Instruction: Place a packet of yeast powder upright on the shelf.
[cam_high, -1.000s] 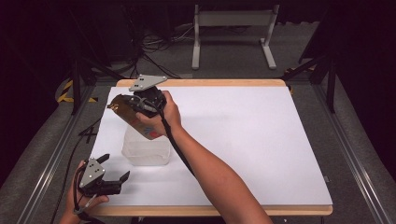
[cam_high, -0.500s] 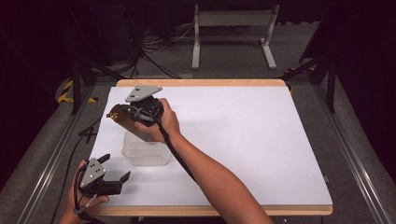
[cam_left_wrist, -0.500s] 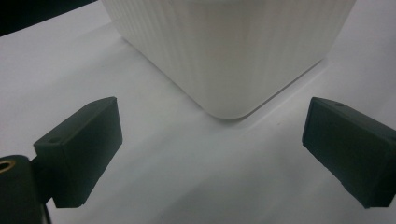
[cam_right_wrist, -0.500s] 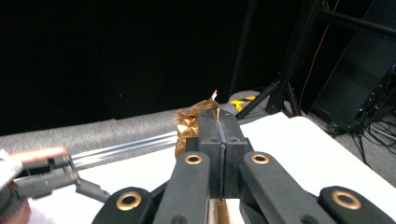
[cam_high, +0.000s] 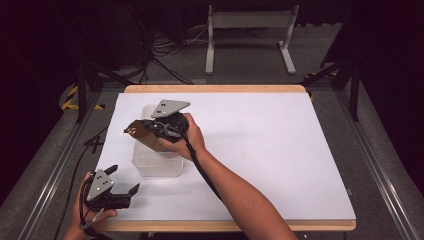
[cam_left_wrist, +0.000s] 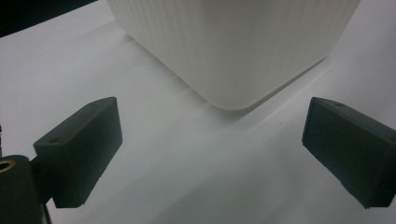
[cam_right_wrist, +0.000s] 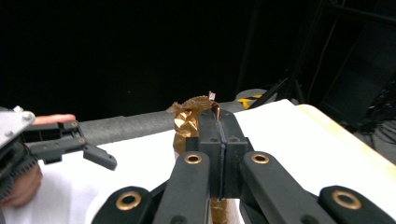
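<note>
Between the clenched fingers of the right gripper, above the clear tub, a crinkly brown wrapper pinched by its edge, likely to slip or tear through so thin a hold; left gripper released near the tub on the worktop.

The right forearm reaches diagonally from the near edge of the tabletop toward its far-left part, the hand wrapped around the right gripper, whose jaws are pressed together and point left. The left gripper sits low by the near-left corner of the tabletop, held from below, its jaws spread wide apart.
</note>
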